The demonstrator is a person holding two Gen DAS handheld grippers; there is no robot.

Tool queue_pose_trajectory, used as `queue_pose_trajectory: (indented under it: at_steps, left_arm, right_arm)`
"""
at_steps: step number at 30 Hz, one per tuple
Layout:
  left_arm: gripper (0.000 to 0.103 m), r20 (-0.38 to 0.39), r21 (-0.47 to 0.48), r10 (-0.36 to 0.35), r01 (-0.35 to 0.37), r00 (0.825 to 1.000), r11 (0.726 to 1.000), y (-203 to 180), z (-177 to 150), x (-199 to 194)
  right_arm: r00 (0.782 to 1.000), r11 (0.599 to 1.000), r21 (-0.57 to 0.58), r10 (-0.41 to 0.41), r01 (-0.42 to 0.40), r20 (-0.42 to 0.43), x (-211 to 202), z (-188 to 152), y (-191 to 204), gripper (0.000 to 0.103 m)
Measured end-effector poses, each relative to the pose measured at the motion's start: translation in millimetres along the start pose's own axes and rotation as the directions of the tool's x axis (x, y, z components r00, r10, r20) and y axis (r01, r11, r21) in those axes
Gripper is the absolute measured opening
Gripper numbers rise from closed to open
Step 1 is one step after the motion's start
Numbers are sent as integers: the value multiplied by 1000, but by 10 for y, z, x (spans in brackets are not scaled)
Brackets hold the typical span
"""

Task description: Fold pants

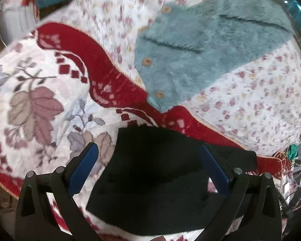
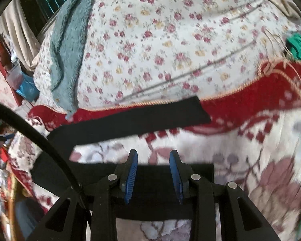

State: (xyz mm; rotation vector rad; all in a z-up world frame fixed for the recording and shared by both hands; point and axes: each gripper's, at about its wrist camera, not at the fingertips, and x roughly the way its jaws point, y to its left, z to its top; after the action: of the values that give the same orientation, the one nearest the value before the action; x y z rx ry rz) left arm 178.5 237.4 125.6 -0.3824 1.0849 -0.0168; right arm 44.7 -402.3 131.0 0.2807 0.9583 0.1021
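Observation:
Black pants (image 1: 150, 180) lie flat on a red and white leaf-patterned blanket (image 1: 40, 104). In the left wrist view my left gripper (image 1: 150, 148) is wide open above the waist end of the pants, one finger on each side. In the right wrist view the two legs spread apart: the far leg (image 2: 134, 116) lies across the red border and the near leg (image 2: 162, 192) runs under my right gripper (image 2: 153, 154). The right gripper's fingers stand partly open just above the near leg's upper edge, holding nothing that I can see.
A fuzzy teal cardigan (image 1: 200, 56) with wooden buttons lies on a rose-print sheet (image 1: 250, 100) behind the blanket; it also shows in the right wrist view (image 2: 68, 46). A green object (image 2: 299, 48) sits at the bed's right edge. A black cable (image 2: 40, 140) crosses the lower left.

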Motion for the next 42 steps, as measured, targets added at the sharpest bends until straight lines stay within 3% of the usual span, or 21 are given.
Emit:
queue_pose_trajectory:
  at_steps: [3, 6, 10, 13, 16, 18, 21, 25, 30, 32, 36, 39, 40, 42]
  left_arm:
    - [101, -98, -81, -26, 18, 995, 997, 248, 147, 468]
    - [97, -204, -106, -45, 24, 978, 994, 370, 207, 957]
    - [86, -278, -143, -58, 19, 959, 990, 461, 257, 1387]
    - [80, -302, -177, -135, 84, 944, 981, 482, 329, 1529]
    - [80, -321, -224, -207, 139, 924, 965, 507, 371, 1571]
    - [80, -347, -266, -238, 148, 907, 953, 552, 363, 1595]
    - [80, -366, -302, -252, 142, 896, 943, 578, 346, 1592]
    - [80, -378, -295, -219, 107, 900, 949, 553, 327, 1552]
    - [80, -409, -230, -109, 13, 906, 973, 542, 336, 1813]
    - [80, -394, -181, -47, -27, 918, 983, 531, 365, 1871]
    - [80, -368, -69, -7, -20, 930, 997, 455, 449, 1924]
    - [78, -381, 7, 27, -26, 924, 1000, 422, 488, 1953]
    - [69, -378, 34, 32, -21, 925, 999, 399, 503, 1941]
    - [63, -361, 129, 9, 41, 933, 991, 292, 566, 1846]
  right_arm:
    - [995, 998, -32, -56, 53, -88, 55, 363, 46, 31]
    - [985, 995, -64, -89, 81, -145, 230, 654, 25, 31]
    - [969, 990, -79, -128, 114, -210, 570, 911, -101, 31]
    - [953, 982, -108, -175, 153, -249, 783, 1017, -163, 31]
    - [951, 983, -99, -177, 156, -254, 887, 1055, -237, 31]
    - [952, 985, -82, -168, 151, -255, 936, 1057, -287, 31]
    - [952, 986, -74, -166, 152, -256, 986, 1035, -318, 31]
    - [954, 987, -61, -156, 145, -256, 1008, 1007, -336, 31]
    - [958, 988, -55, -151, 142, -245, 978, 1025, -360, 31]
    - [960, 989, -59, -144, 134, -241, 956, 1039, -367, 31]
    - [960, 989, -66, -142, 130, -240, 941, 1041, -401, 31]
    - [961, 990, -47, -140, 133, -239, 964, 1023, -443, 31]
    - [960, 990, -40, -140, 134, -241, 974, 1015, -453, 31]
    - [961, 991, -27, -133, 131, -243, 977, 998, -468, 31]
